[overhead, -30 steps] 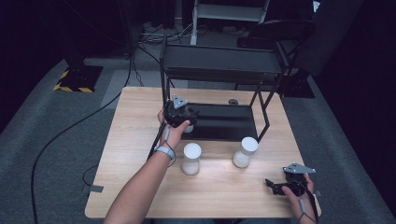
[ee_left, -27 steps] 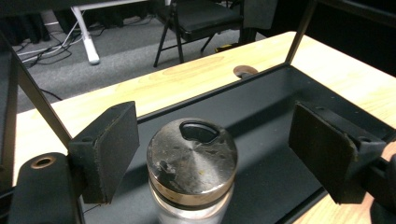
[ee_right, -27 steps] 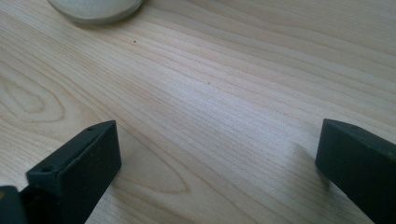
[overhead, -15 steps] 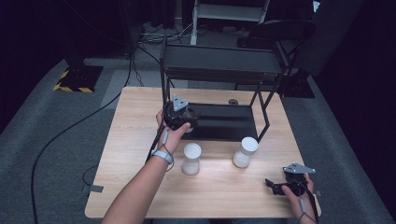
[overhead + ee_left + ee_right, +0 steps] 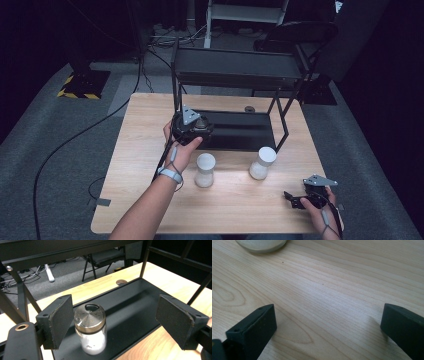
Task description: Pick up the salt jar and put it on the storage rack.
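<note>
There, on the matte black lower tray (image 5: 130,305) of the black metal-framed shelf rack (image 5: 235,67), stood a small clear glass shaker jar with a brushed steel lid (image 5: 90,327), half full of white powder, beside the left pad and not gripped. The left gripper (image 5: 123,321) had its 2 rough black pads wide apart, having just been opening. The right gripper (image 5: 328,333) lay low over the pale wood-grain table (image 5: 332,285), its 2 blocky jaws spread wide on nothing.
</note>
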